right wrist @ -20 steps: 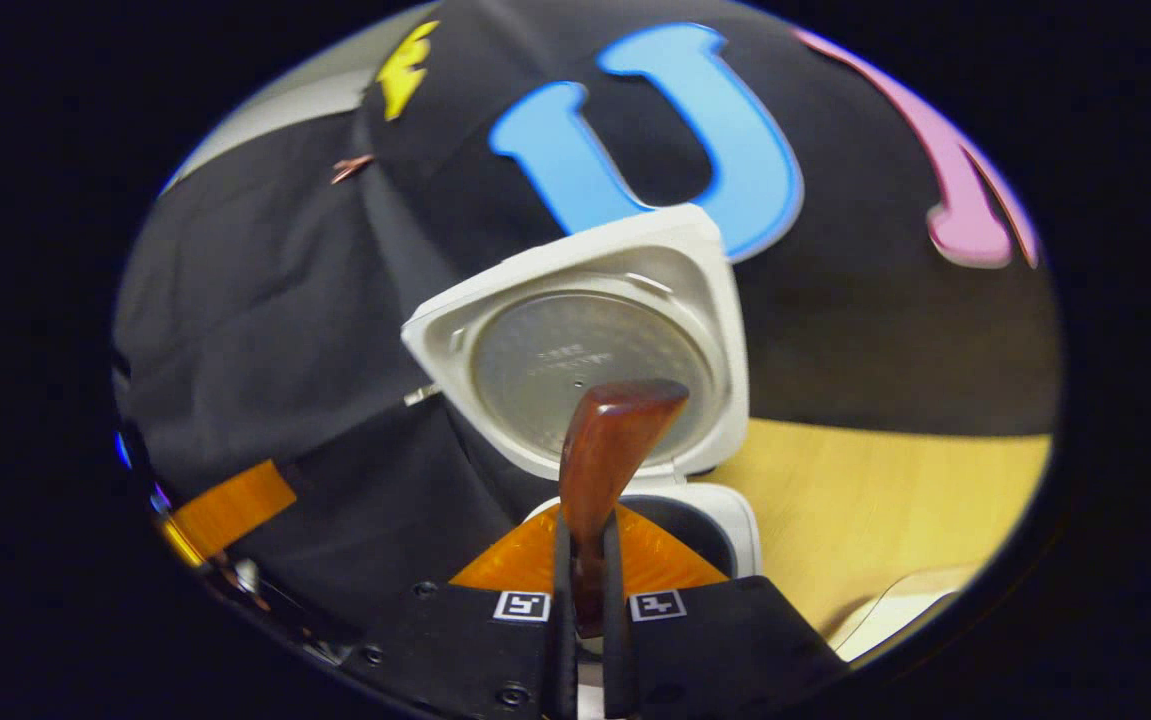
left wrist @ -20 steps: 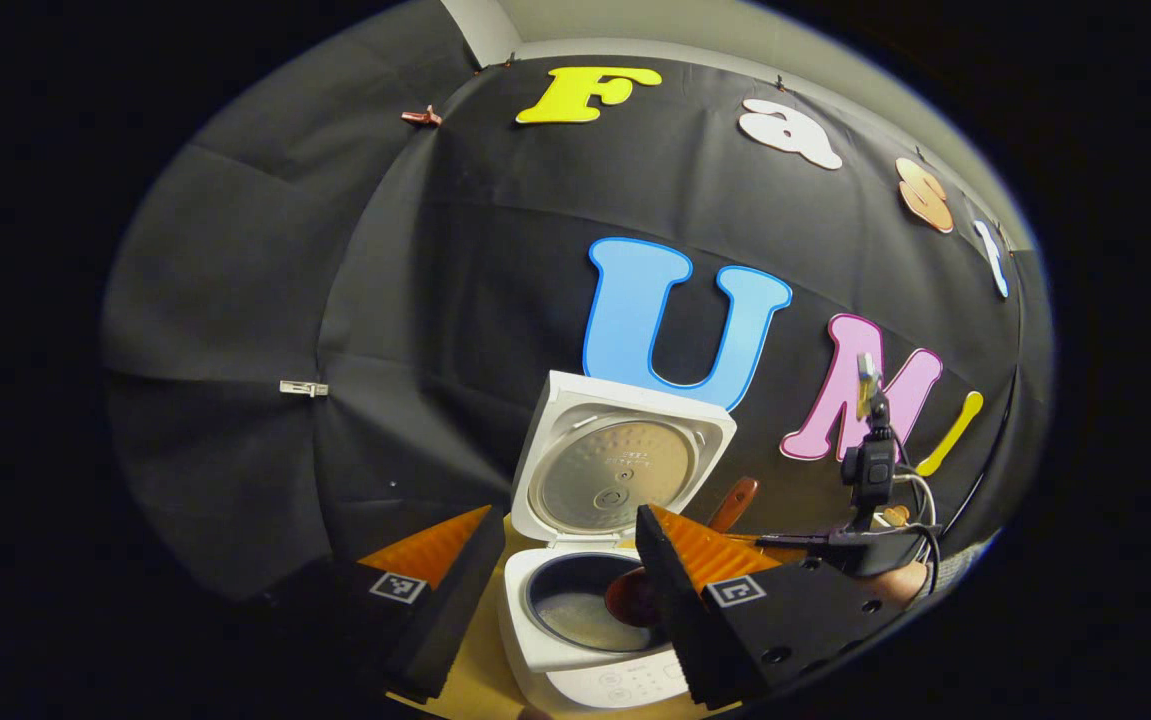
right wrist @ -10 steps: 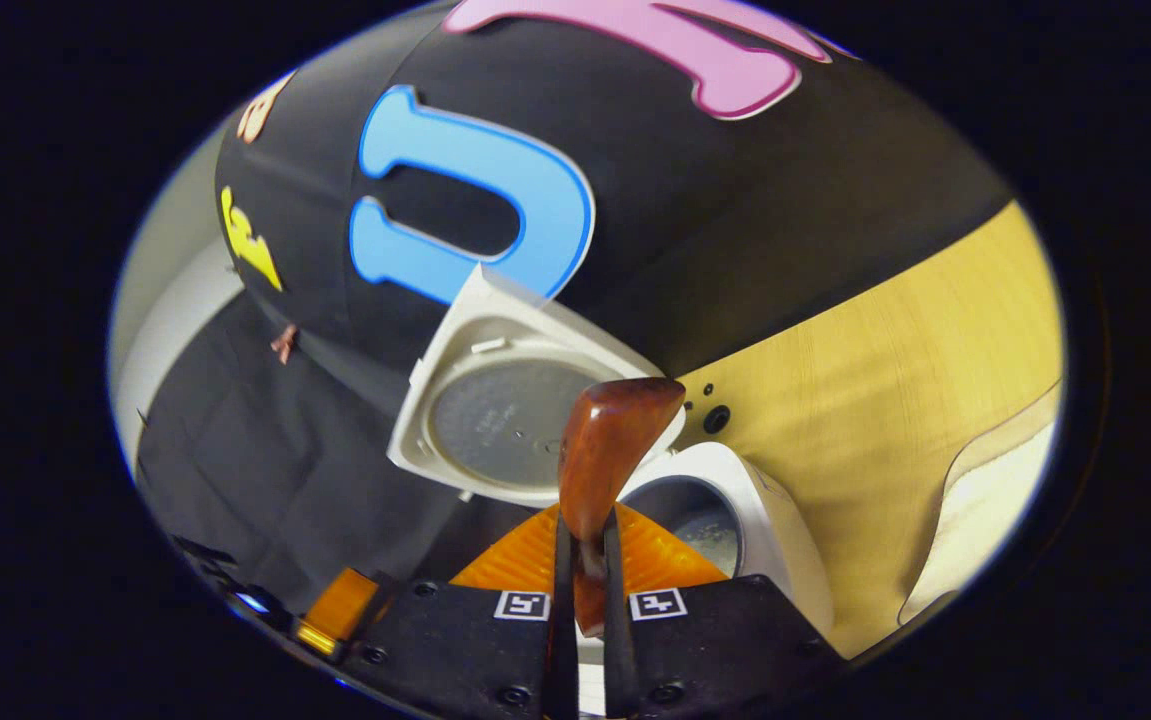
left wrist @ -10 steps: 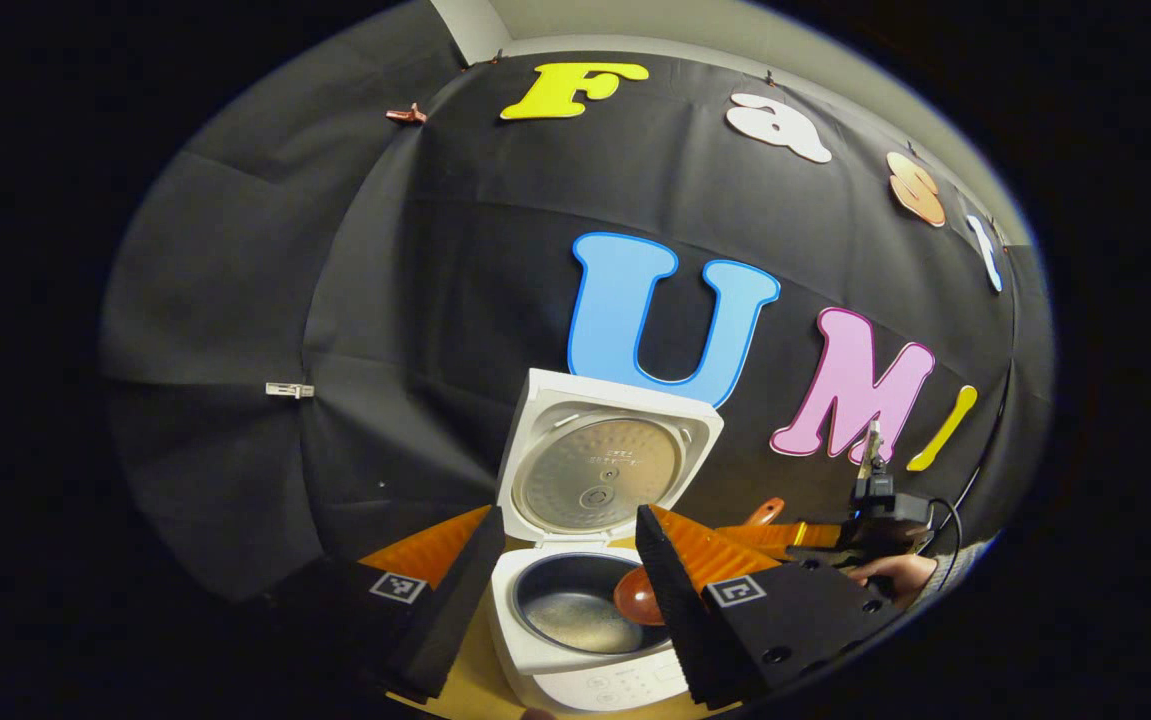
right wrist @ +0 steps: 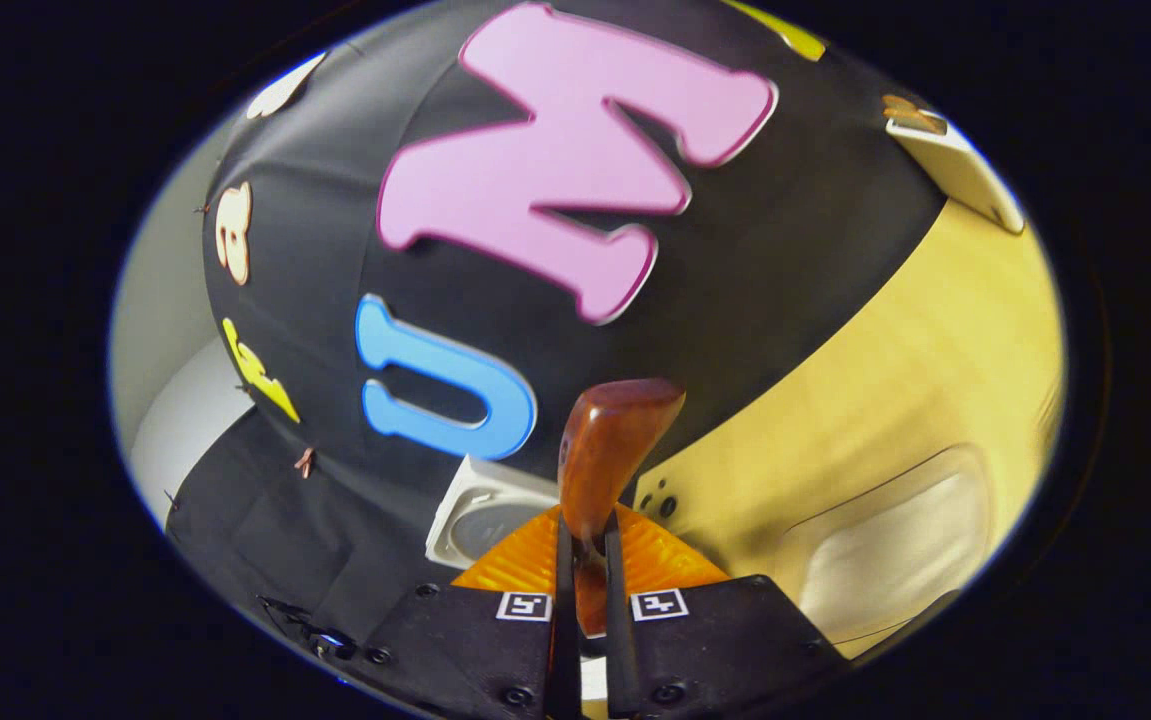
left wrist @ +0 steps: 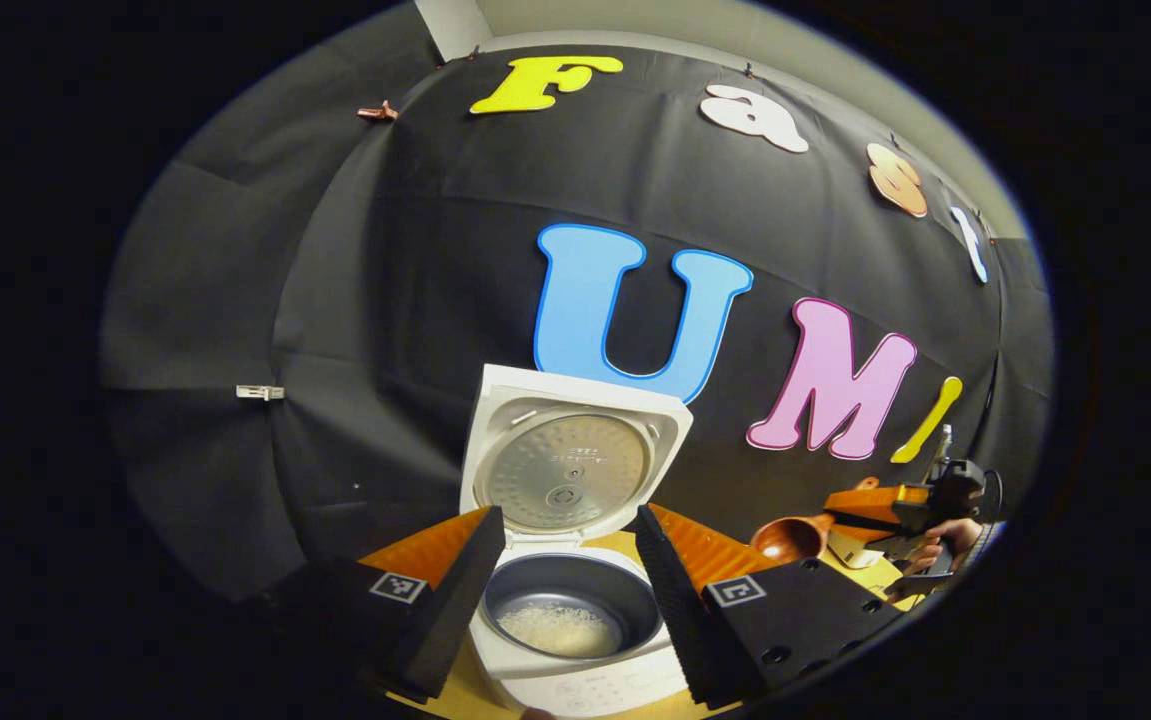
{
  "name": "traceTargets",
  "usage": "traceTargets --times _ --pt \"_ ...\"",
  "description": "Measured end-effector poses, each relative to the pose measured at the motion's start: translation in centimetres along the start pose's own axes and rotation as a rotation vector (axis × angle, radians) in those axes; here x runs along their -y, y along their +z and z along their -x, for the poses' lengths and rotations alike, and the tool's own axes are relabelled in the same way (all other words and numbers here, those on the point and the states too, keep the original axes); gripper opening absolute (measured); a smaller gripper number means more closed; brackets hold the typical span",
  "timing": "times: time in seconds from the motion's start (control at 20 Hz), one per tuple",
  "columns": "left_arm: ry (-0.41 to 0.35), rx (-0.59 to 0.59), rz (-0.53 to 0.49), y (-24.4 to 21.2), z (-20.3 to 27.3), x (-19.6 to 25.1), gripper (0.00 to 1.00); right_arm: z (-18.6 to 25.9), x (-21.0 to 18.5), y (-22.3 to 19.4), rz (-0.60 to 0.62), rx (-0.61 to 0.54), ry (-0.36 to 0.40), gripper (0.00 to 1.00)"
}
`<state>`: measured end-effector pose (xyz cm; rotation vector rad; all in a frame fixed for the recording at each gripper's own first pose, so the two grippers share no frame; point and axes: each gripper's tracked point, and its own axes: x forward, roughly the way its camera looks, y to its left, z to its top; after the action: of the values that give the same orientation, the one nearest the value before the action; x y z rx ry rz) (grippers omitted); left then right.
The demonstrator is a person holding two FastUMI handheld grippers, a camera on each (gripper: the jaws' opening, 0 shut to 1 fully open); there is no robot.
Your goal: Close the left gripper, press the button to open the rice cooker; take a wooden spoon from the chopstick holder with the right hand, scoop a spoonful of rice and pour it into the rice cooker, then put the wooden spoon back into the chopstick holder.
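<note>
The rice cooker (left wrist: 575, 610) sits on the yellow wooden tabletop (right wrist: 895, 380) with its lid (left wrist: 570, 465) flipped all the way up, standing upright at the back toward the cloth wall. Inside the dark inner pot (left wrist: 570, 600) there's a small pale heap of rice (left wrist: 557, 628) at the bottom.

The left tool (left wrist: 567, 590) hangs right in front of the cooker with its two fingers spread wide apart, nothing between them, and the pot shows through the gap.

The right tool (right wrist: 583, 590) is clamped tight on the handle of the wooden spoon (right wrist: 607, 450); both fingers press on it, and the handle end sticks up past the fingertips. In the left gripper view the same spoon (left wrist: 792, 537) is off to the right of the cooker, bowl pointing toward it, well clear of the pot. The bowl looks empty to me, but it's small and dark there, so I'm not 100% sure. A hand (left wrist: 940, 540) holds that tool near the right edge.

In the right gripper view the cooker lid (right wrist: 480, 515) peeks out just left of the spoon handle.
</note>
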<state>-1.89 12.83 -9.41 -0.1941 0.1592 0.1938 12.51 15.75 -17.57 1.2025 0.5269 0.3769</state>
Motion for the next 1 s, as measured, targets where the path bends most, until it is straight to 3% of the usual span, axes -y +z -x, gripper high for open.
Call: traceTargets --times 0.2,0.45,0.7,1.0 --pt "-0.027 -0.008 -0.003 -0.3 -0.5 1.4 0.86 5.5 4.9 6.6 0.024 0.131 -0.114 0.14" --pt "-0.059 -0.017 -0.012 -0.4 -1.0 2.9 0.86 11.5 10.0 11.6 0.075 0.232 -0.239 0.14" --pt "-0.078 -0.029 -0.012 -0.6 -1.2 4.0 0.86 16.0 15.0 13.7 0.185 0.260 -0.401 0.14" --pt "-0.085 -0.028 -0.022 -0.2 -1.6 5.1 0.87 18.8 20.5 13.1 0.319 0.238 -0.581 0.14"
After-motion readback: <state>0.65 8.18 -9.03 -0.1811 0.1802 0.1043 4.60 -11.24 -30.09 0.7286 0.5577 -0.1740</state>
